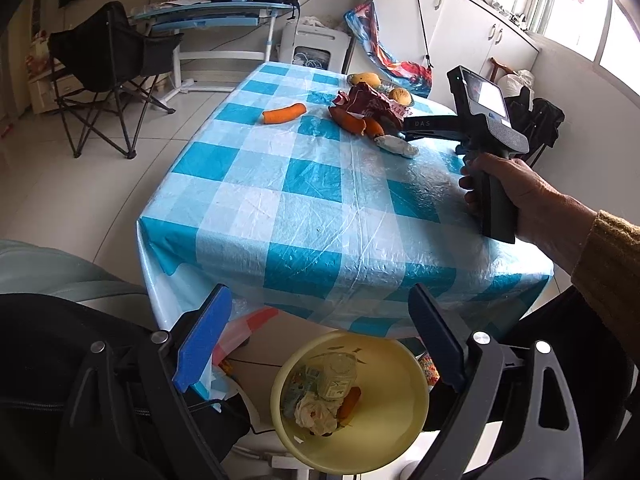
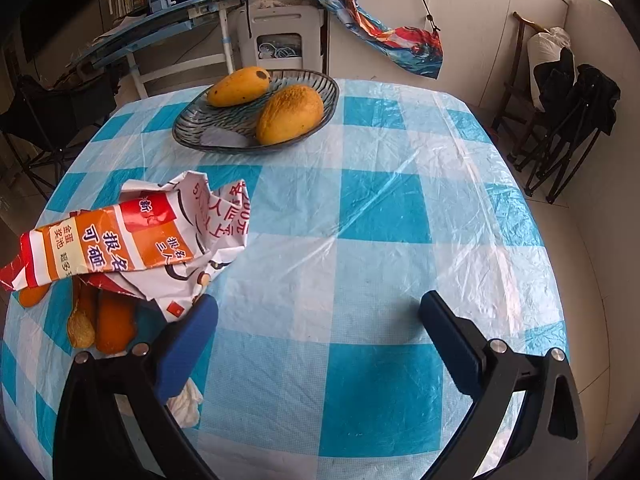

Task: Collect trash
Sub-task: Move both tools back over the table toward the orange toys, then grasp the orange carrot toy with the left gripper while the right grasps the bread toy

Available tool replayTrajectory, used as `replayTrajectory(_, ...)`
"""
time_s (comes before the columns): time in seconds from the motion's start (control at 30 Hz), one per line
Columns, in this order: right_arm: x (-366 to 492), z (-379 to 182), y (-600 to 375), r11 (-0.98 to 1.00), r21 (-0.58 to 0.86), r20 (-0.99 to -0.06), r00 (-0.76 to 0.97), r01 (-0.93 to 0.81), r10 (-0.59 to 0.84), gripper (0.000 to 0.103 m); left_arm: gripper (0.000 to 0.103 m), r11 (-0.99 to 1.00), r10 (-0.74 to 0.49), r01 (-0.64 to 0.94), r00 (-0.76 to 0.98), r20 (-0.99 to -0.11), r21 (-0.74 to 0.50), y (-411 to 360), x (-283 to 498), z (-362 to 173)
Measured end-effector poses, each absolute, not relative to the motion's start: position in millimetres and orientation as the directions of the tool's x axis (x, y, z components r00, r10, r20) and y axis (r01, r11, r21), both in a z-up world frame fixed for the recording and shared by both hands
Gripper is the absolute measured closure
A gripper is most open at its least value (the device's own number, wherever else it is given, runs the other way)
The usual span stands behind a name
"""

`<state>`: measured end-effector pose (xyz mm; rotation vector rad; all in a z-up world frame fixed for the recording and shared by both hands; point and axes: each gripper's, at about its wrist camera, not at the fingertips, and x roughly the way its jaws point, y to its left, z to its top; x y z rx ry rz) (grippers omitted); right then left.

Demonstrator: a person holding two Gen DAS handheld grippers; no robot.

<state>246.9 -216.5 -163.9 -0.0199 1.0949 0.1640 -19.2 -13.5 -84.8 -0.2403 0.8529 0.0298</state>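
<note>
Below the desk's near edge, the left tool (image 1: 316, 340) hangs wide and empty over the yellow bin (image 1: 384, 408). Toward the desk's far right edge, the right tool (image 2: 320, 336) is wide too, its left finger beside the crumpled tissue (image 2: 186, 402). I'd shift left to straddle it, then squeeze.

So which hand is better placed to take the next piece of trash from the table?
The right gripper: open, beside the wrapper and tissue. The left gripper hangs open over the bin.
</note>
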Motion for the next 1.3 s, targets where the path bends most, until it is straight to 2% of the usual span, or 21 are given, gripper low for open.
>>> replayTrajectory(0.17, 236.8, -162.9, -219.0, 0.977, 0.072, -0.889, 0.432, -0.200, 0.154, 0.007, 0.016, 0.947, -0.079, -0.184, 0.664, -0.744, -0.264, 9.2, -7.5, -78.2)
replayTrajectory(0.47, 223.4, -159.5, -225.4, 0.931, 0.108, -0.904, 0.355, -0.348, 0.238, 0.007, 0.016, 0.956, -0.042, -0.175, 0.714, -0.699, -0.237, 9.5, 77.2, -48.5)
replayTrajectory(0.53, 224.2, -157.4, -227.3, 0.921, 0.146, -0.907, 0.322, -0.362, 0.271, 0.007, 0.016, 0.960, -0.026, -0.178, 0.708, -0.705, -0.214, 9.0, 98.7, -51.8)
replayTrajectory(0.67, 226.4, -149.6, -235.3, 0.887, 0.322, -0.869, 0.267, -0.331, 0.416, 0.007, 0.016, 0.963, 0.021, -0.212, 0.672, -0.741, -0.165, 17.0, 140.9, -65.3)
replayTrajectory(0.87, 227.5, -131.6, -215.5, 0.822, 0.402, -0.809, 0.264, -0.404, 0.525, 0.007, 0.016, 0.960, 0.060, -0.252, 0.620, -0.782, -0.126, 30.2, 195.1, -84.5)
replayTrajectory(0.9, 226.9, -130.8, -209.8, 0.810, 0.412, -0.800, 0.259, -0.418, 0.541, 0.009, 0.017, 0.961, 0.070, -0.253, 0.615, -0.785, -0.112, 30.8, 203.4, -86.7)
replayTrajectory(1.0, 229.4, -130.2, -192.1, 0.773, 0.435, -0.782, 0.232, -0.461, 0.578, 0.032, 0.017, 0.962, 0.086, -0.256, 0.603, -0.793, -0.090, 33.4, 223.5, -92.8)
replayTrajectory(1.1, 236.8, -134.7, -181.9, 0.767, 0.441, -0.781, 0.221, -0.466, 0.584, 0.043, 0.017, 0.963, 0.102, -0.260, 0.594, -0.798, -0.071, 37.7, 237.1, -98.3)
replayTrajectory(1.3, 247.8, -148.7, -167.1, 0.767, 0.446, -0.794, 0.192, -0.462, 0.577, 0.050, 0.017, 0.964, 0.107, -0.258, 0.579, -0.808, -0.057, 43.9, 251.7, -109.9)
